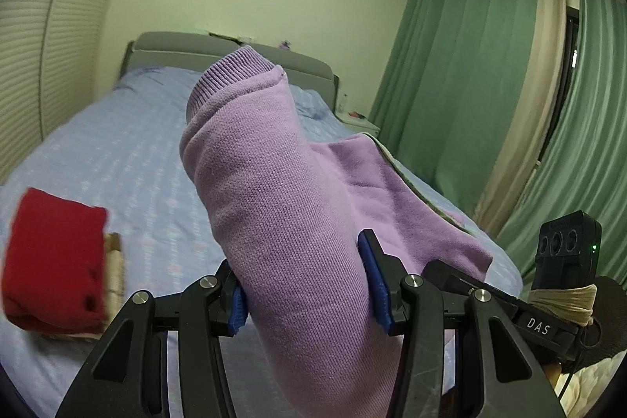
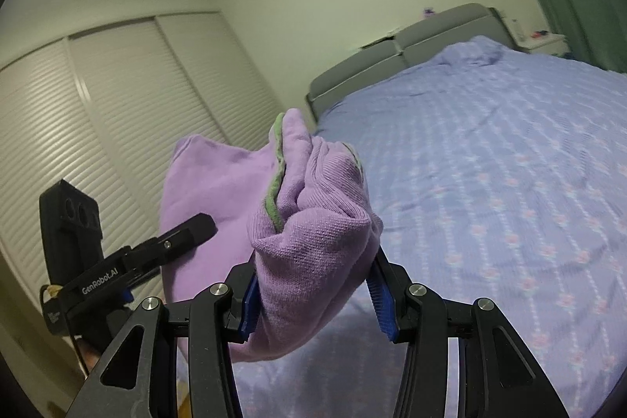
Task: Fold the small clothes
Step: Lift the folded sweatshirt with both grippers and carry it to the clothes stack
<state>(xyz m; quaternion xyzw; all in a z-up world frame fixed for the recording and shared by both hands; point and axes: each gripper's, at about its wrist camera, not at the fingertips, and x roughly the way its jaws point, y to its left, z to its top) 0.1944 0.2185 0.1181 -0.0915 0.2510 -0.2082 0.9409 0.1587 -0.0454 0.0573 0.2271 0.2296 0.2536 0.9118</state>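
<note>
Gripping a thick roll of the lilac garment, the left gripper has its blue pads pressed into the cloth on either side, its jaws standing about half apart because of the bulk between them. The ribbed hem of that roll sticks up beyond the fingertips, and the rest of the garment stretches away to the right, raised above the bed. At the left edge of the bed, in the left wrist view, a folded red cloth lies on top of something beige that is too blurred to name. A grey headboard closes the bed's far end, and green curtains hang beyond its right side.

In the right wrist view, the right gripper clamps another bunched part of the same garment, one with a green trim along its edge; its pads also bear on the fabric at roughly half opening. The left gripper shows at the left of this view, the lilac cloth spanning between the two, held clear of the bed's patterned sheet. Slatted wardrobe doors stand behind.
</note>
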